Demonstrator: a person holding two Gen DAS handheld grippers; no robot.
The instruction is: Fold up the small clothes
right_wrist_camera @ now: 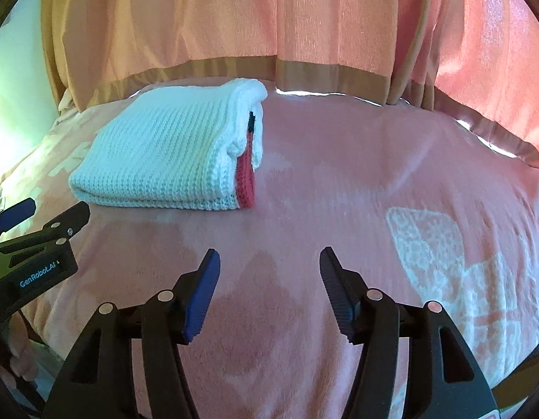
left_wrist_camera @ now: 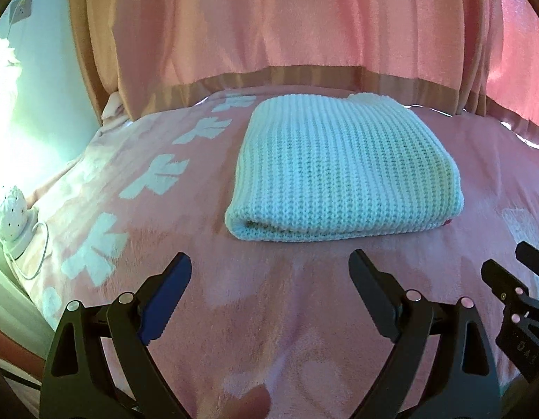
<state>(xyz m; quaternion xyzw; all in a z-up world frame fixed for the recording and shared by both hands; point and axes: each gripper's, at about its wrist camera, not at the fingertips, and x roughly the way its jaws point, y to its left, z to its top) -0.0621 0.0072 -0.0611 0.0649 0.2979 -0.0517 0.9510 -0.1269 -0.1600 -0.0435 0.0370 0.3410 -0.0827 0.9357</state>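
Note:
A white knitted garment lies folded into a thick rectangle on the pink blanket. In the right wrist view the garment shows a red and black edge along its right side. My left gripper is open and empty, just short of the garment's near fold. My right gripper is open and empty, in front of and to the right of the garment. Each gripper shows in the other's view: the right one and the left one.
Pink curtains with a brown hem hang behind the bed. A white dotted object with a cable lies at the blanket's left edge. The blanket has white letter patterns on the left and a white pattern on the right.

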